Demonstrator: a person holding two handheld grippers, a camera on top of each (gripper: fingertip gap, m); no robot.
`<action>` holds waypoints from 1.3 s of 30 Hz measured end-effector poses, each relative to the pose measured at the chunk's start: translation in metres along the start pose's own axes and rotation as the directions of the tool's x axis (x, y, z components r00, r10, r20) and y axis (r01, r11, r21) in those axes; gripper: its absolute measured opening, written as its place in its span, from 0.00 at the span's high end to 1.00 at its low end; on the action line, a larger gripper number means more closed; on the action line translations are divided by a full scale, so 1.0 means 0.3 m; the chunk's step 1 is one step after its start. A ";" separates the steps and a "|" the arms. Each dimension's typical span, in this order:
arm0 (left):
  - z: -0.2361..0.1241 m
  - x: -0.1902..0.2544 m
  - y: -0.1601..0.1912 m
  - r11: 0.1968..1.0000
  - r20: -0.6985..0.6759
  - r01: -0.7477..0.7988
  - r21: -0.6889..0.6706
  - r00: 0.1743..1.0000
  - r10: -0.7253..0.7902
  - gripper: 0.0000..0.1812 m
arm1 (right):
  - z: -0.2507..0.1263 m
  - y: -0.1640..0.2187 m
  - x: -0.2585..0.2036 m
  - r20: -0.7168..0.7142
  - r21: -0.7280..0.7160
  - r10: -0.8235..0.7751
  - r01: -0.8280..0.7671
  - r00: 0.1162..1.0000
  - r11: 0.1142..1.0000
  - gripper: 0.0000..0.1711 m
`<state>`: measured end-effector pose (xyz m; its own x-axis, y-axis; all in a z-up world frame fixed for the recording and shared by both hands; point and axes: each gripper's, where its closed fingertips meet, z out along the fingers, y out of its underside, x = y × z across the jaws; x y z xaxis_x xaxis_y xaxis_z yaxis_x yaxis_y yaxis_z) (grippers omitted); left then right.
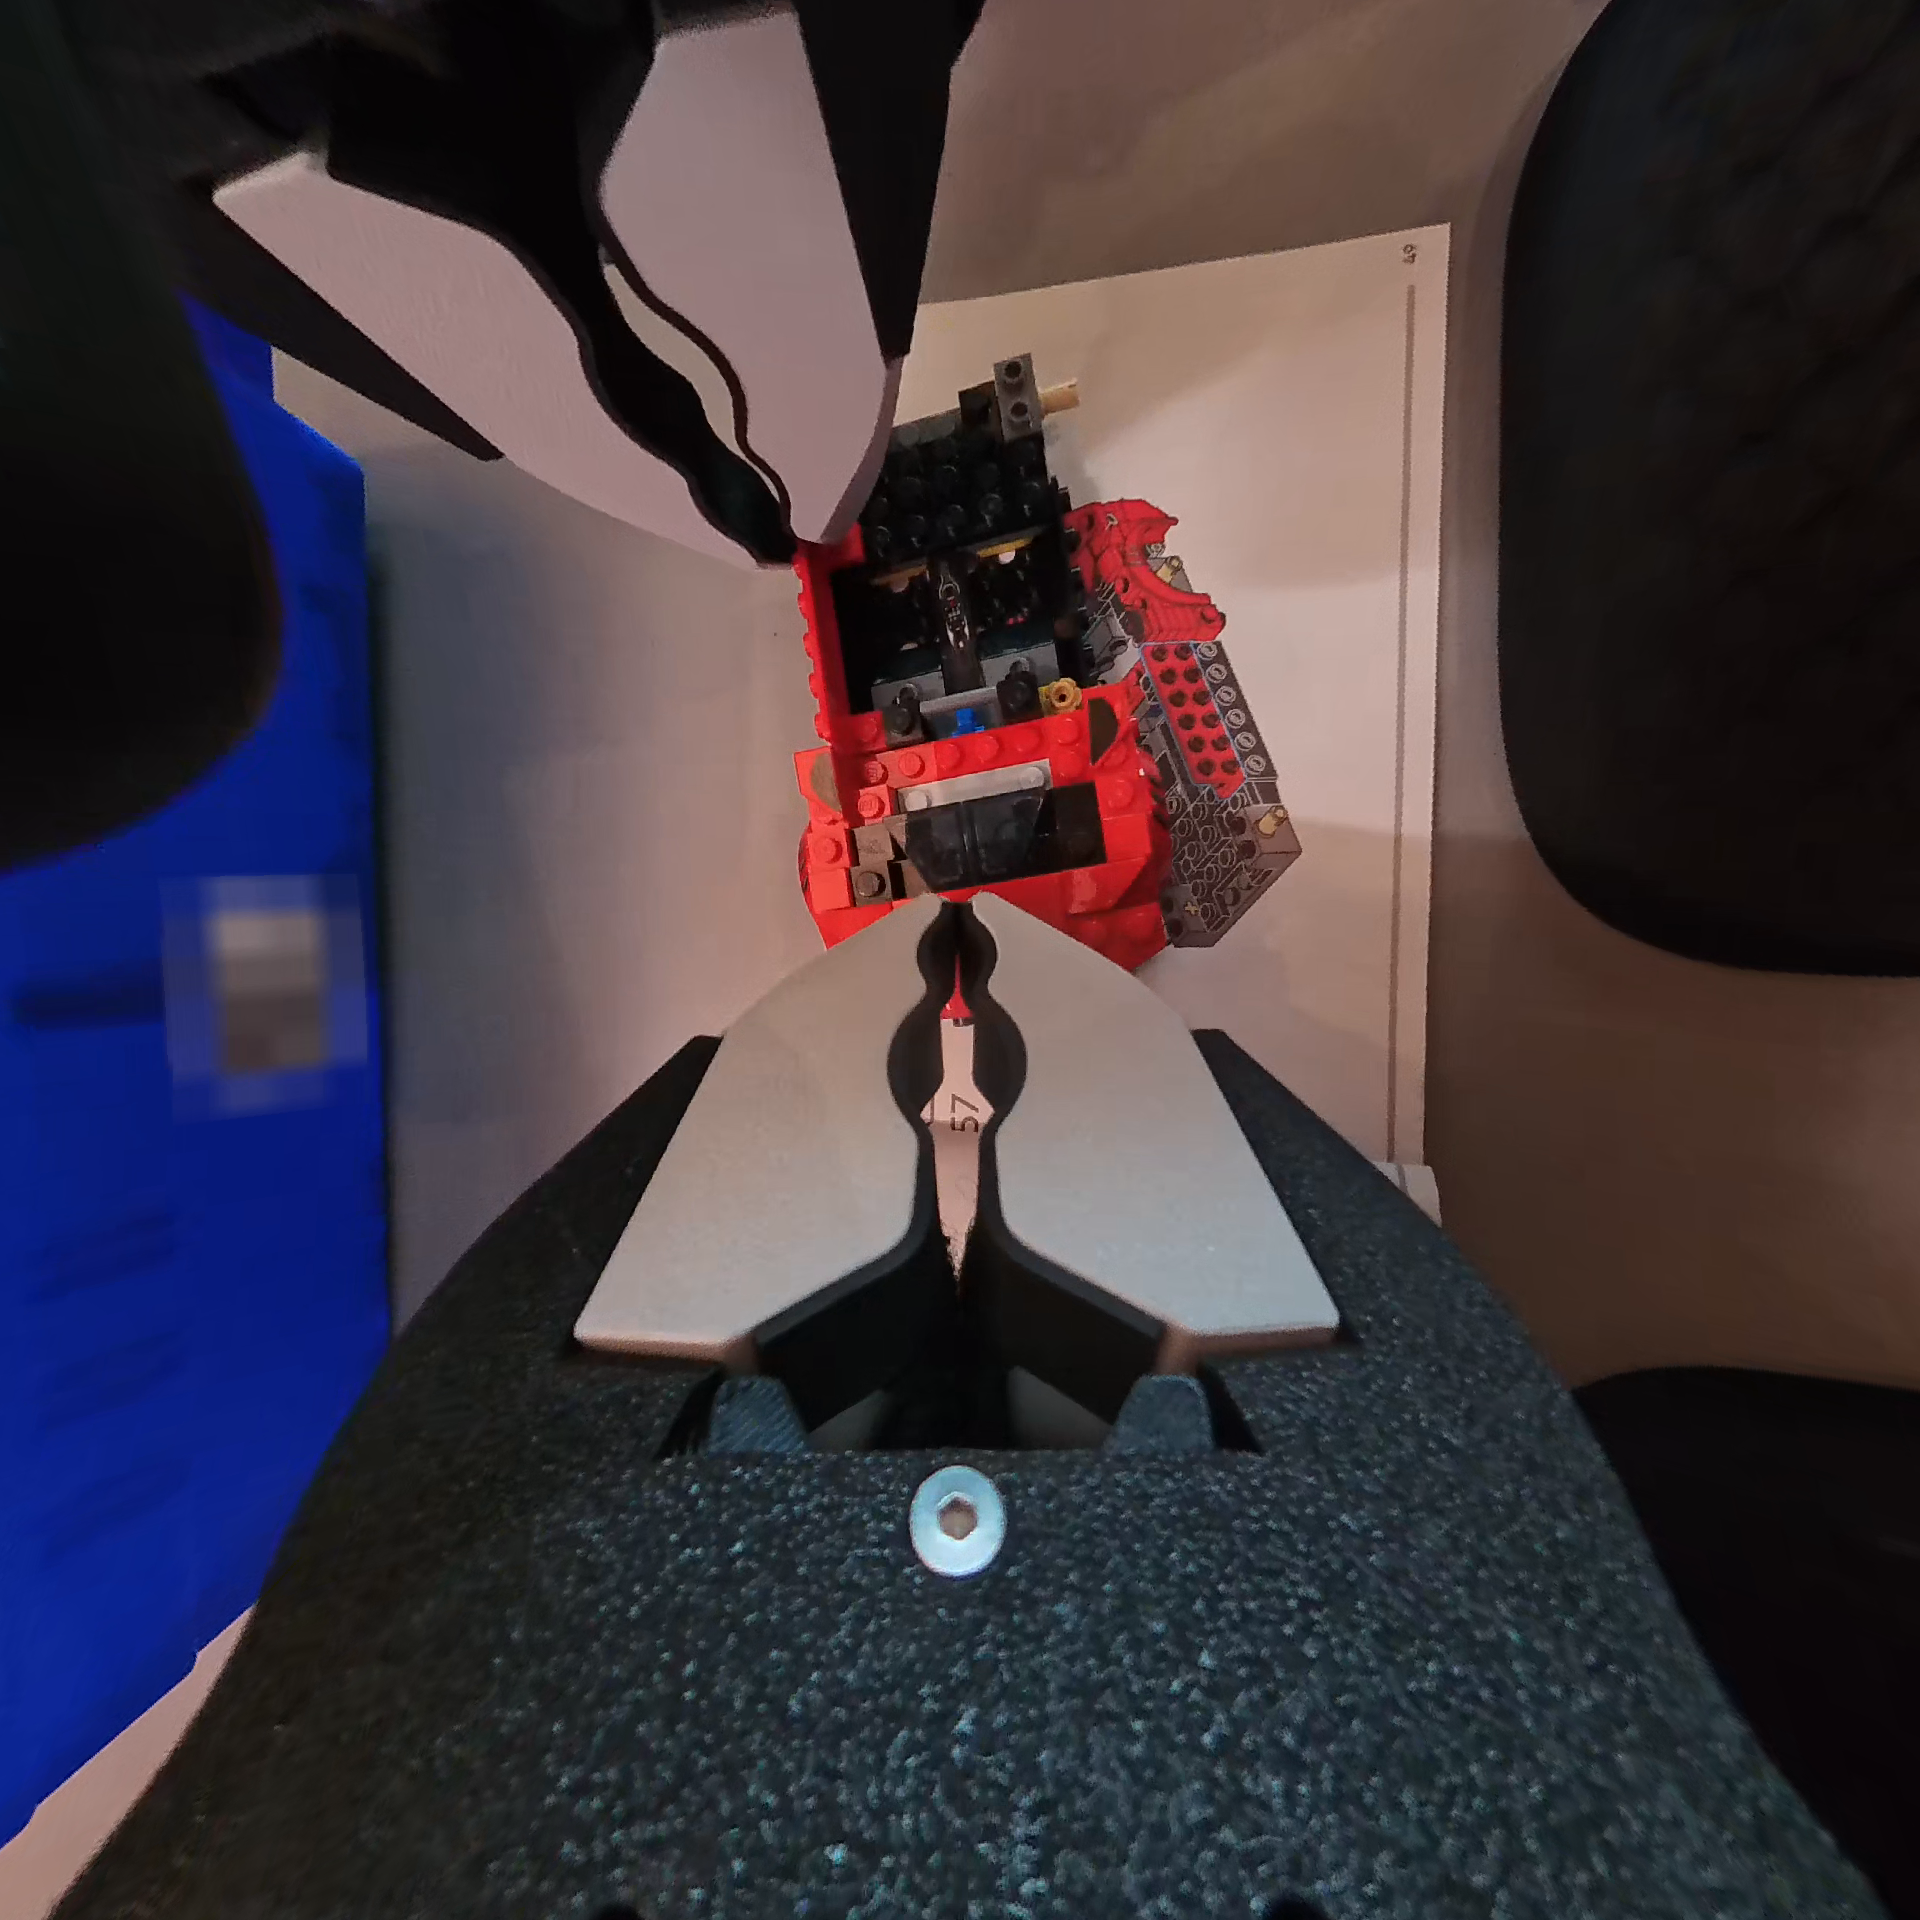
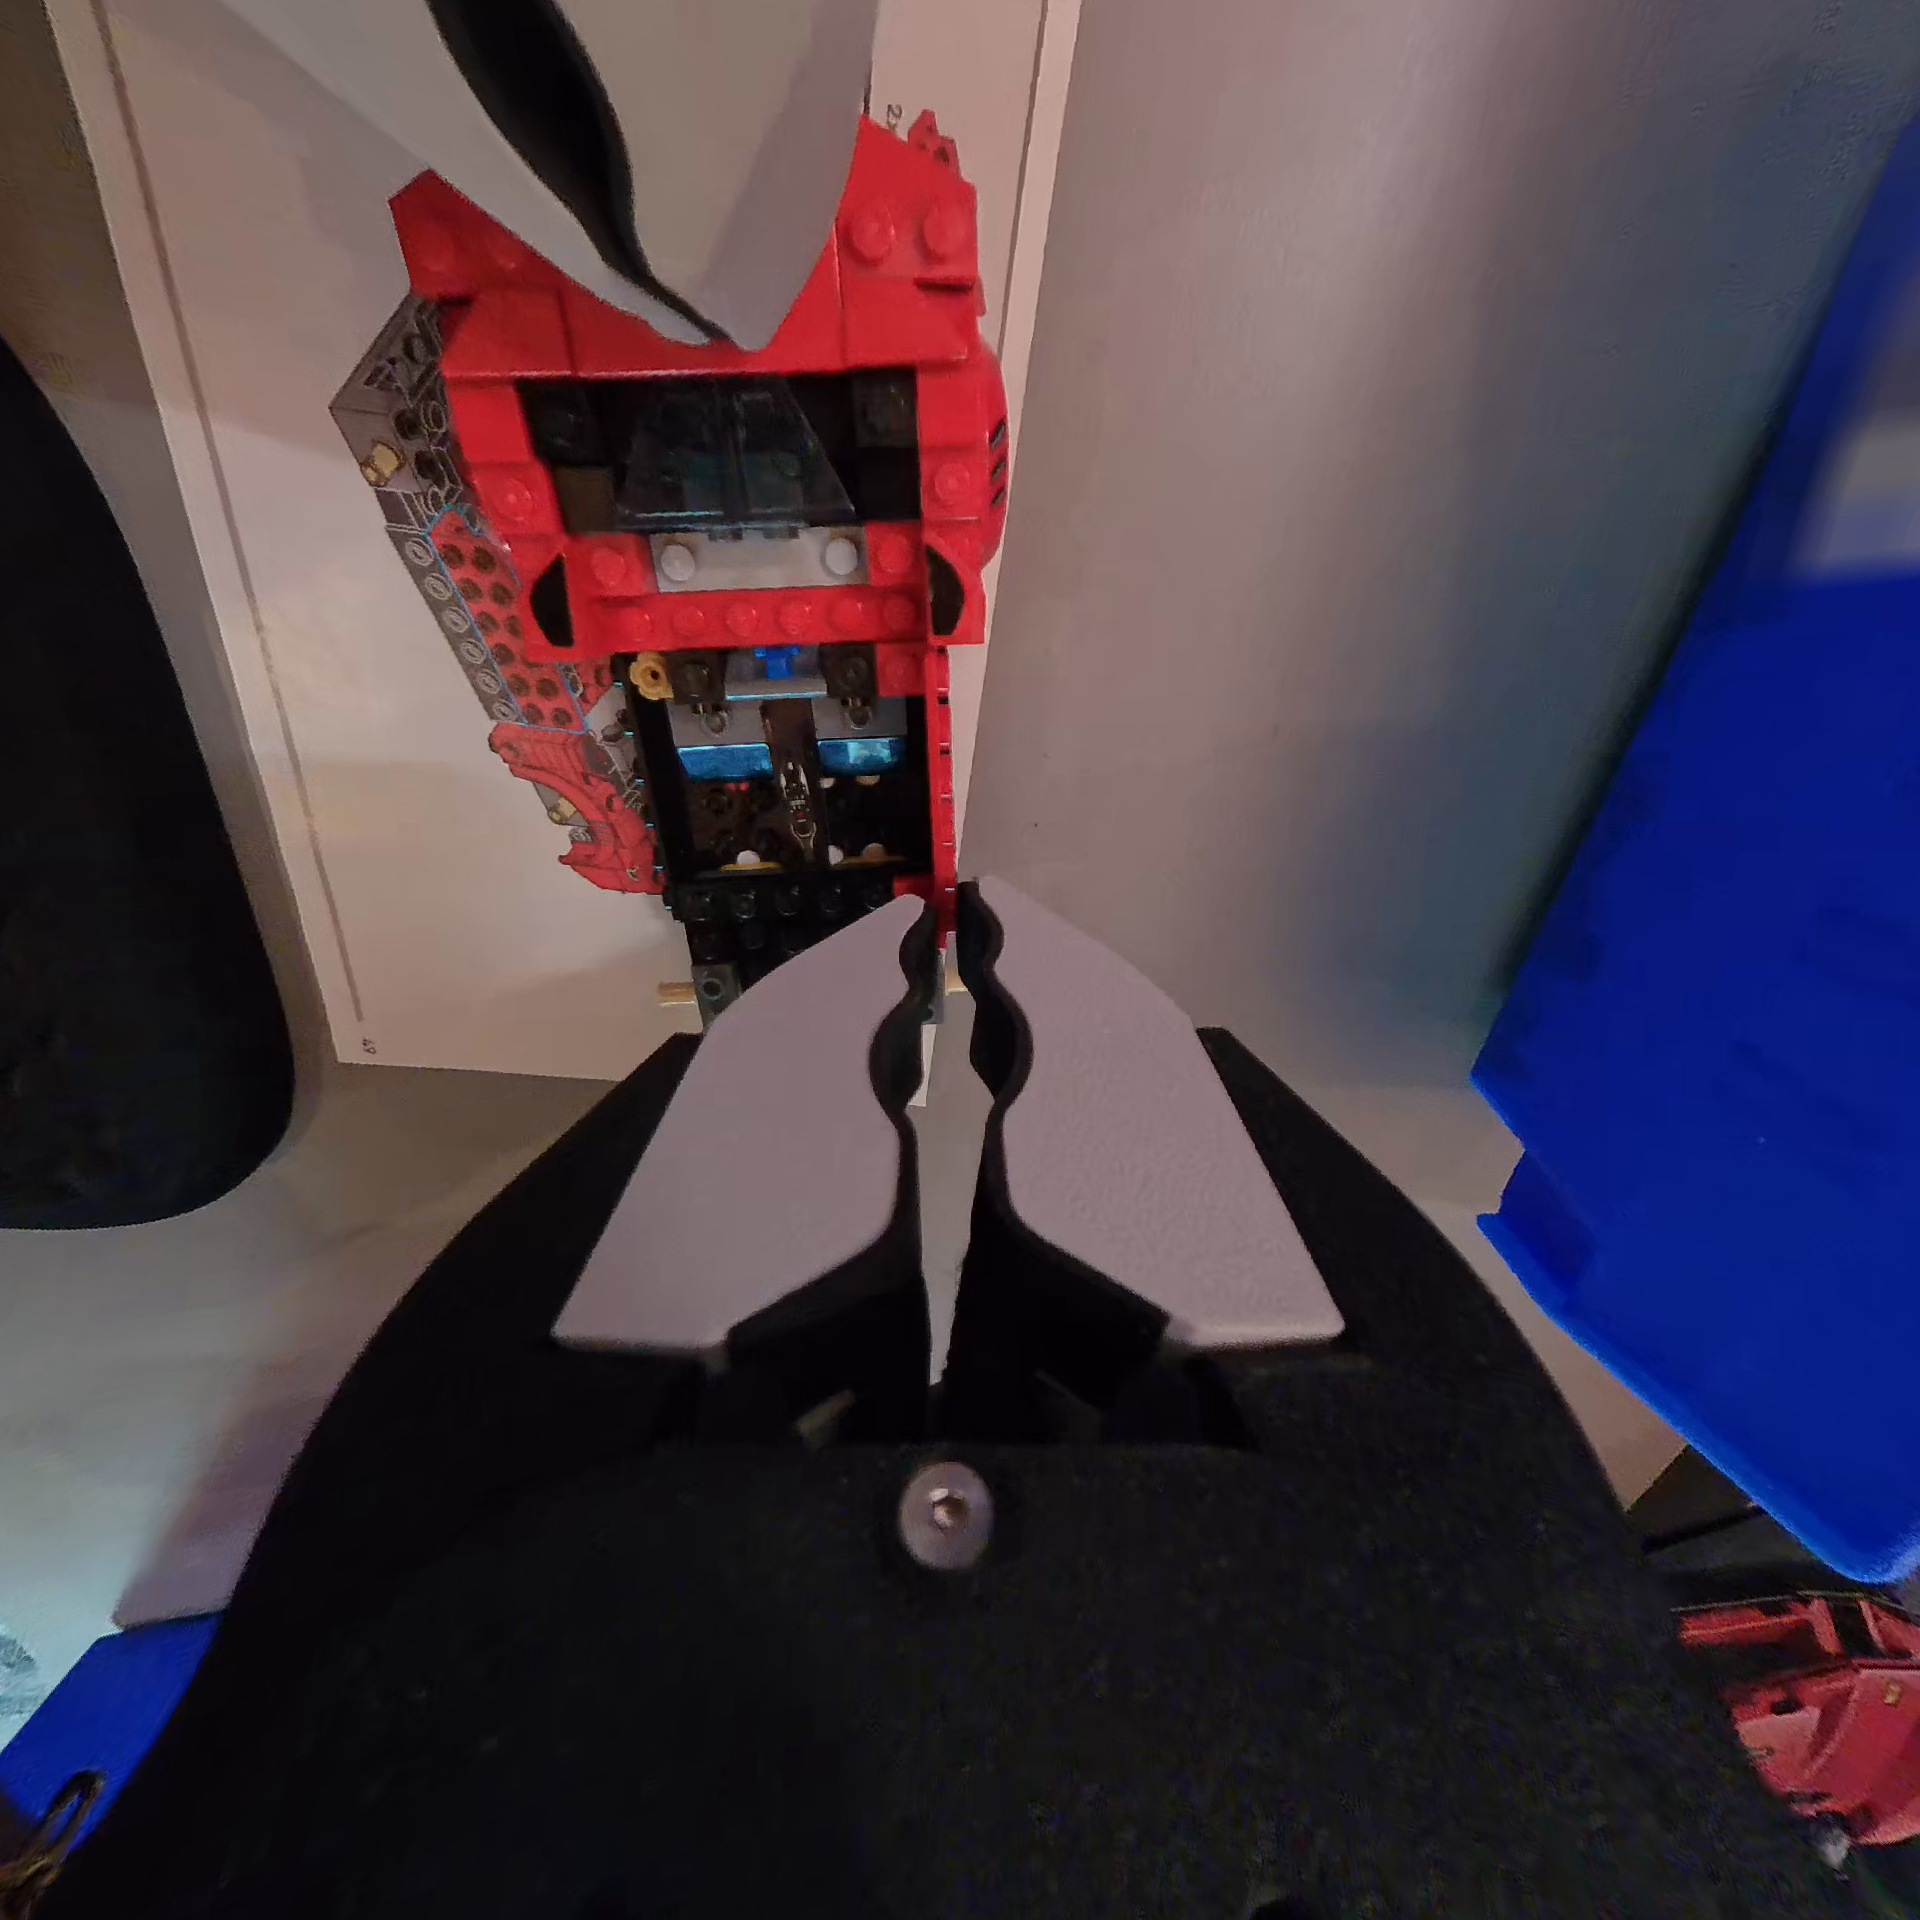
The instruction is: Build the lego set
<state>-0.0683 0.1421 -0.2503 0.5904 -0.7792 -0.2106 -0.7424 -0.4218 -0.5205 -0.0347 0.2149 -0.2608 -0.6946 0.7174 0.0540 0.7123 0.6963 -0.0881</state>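
I hold the half-built red and black Lego car from both ends so it cannot slide or twist on the open instruction booklet it sits on. My left gripper meets the red nose of the car, its two grey fingers nearly together with only a thin slit between the tips; I judge it is bracing or lightly pinching the front edge, though the contact itself sits behind the fingertips and I cannot tell how much brick is between them. My right gripper works at the opposite end, its jaws drawn almost closed on the thin red side wall that runs along one edge of the open black cabin; it seems to be seating that strip against the black rear plates, which is why the other hand steadies the front. The cabin stays open on top, showing a grey and blue interior whose small parts are too dark to name. The booklet's printed drawing of the model peeks out beside the car, largely covered by it. A blue bin stands near the car, cut off by the frame, and a dark rounded object on the other side is too shadowed to identify. Some red bricks lie blurred at the lower corner of the right wrist view.
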 end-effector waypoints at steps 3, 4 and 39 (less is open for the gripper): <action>0.001 0.000 -0.002 1.000 0.005 -0.001 0.005 1.000 0.001 1.00 | 0.001 0.000 -0.002 0.008 0.014 0.015 -0.015 1.000 1.000 0.98; 0.001 0.000 -0.004 1.000 0.007 -0.001 0.008 1.000 0.001 1.00 | 0.001 0.000 -0.003 0.013 0.022 0.023 -0.023 1.000 0.999 0.98; -0.002 -0.001 -0.007 1.000 0.015 -0.020 0.020 1.000 0.020 1.00 | 0.004 0.001 0.000 -0.001 0.054 0.064 -0.064 0.998 0.997 0.98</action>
<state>-0.0670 0.1428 -0.2486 0.5800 -0.7805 -0.2335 -0.7479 -0.3965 -0.5324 -0.0346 0.2152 -0.2621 -0.6476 0.7604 0.0493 0.7486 0.6470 -0.1448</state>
